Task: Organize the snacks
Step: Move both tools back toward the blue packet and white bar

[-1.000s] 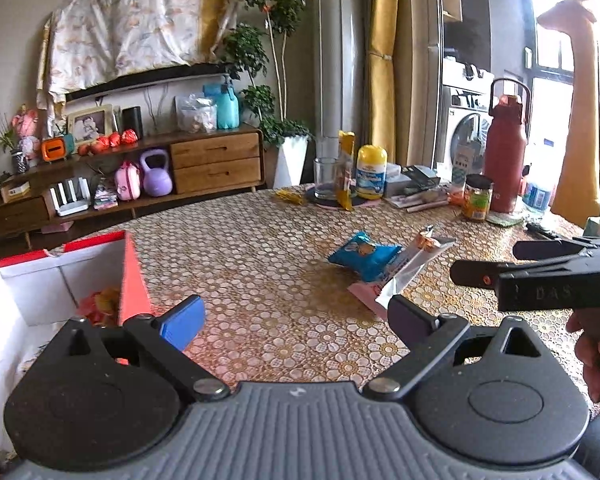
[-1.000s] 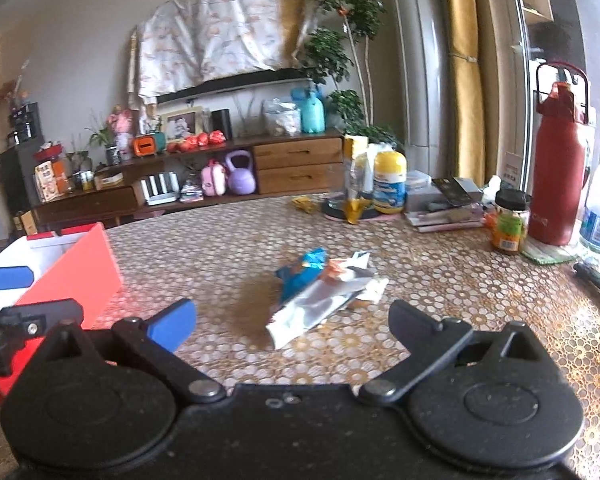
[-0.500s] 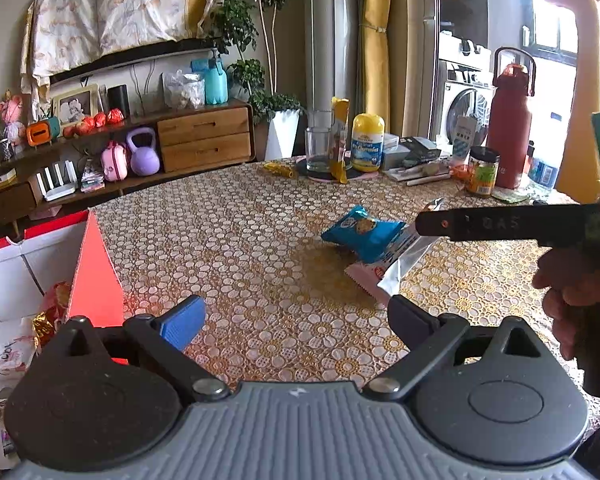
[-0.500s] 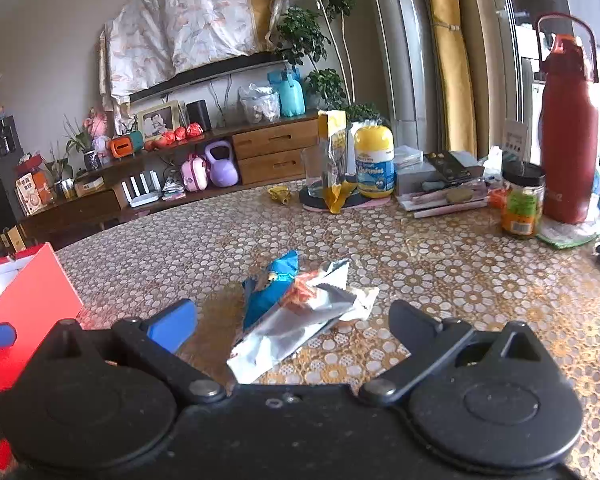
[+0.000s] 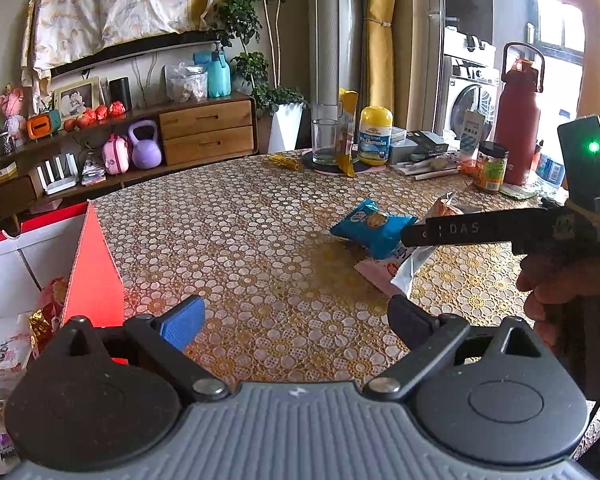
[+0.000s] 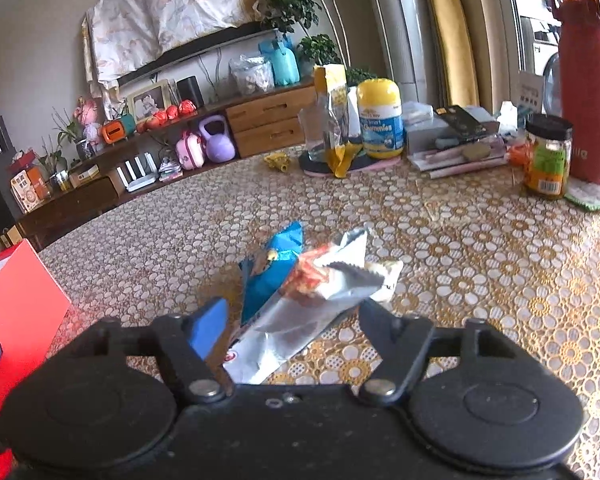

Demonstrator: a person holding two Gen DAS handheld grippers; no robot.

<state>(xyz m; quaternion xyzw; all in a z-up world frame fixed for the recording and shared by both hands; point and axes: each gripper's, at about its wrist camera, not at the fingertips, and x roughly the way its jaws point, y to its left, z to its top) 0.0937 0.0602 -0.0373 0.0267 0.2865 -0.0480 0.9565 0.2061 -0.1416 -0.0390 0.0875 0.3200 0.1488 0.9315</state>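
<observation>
Silver snack pkt (image 6: 296,320) lies diagonal at lower center, on top of blue cookie pkt (image 6: 270,276); pink wrapper (image 5: 374,274) flat underneath, center-right in left view.

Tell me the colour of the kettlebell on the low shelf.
Light purple; the kettlebell shows best in the left wrist view.

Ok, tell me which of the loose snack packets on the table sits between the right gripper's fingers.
The long silver packet: it lies between the closing right gripper jaws. The blue packet lies beside it.

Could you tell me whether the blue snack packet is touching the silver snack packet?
Touching: the right wrist view shows the silver snack packet lying against the blue snack packet.
</observation>
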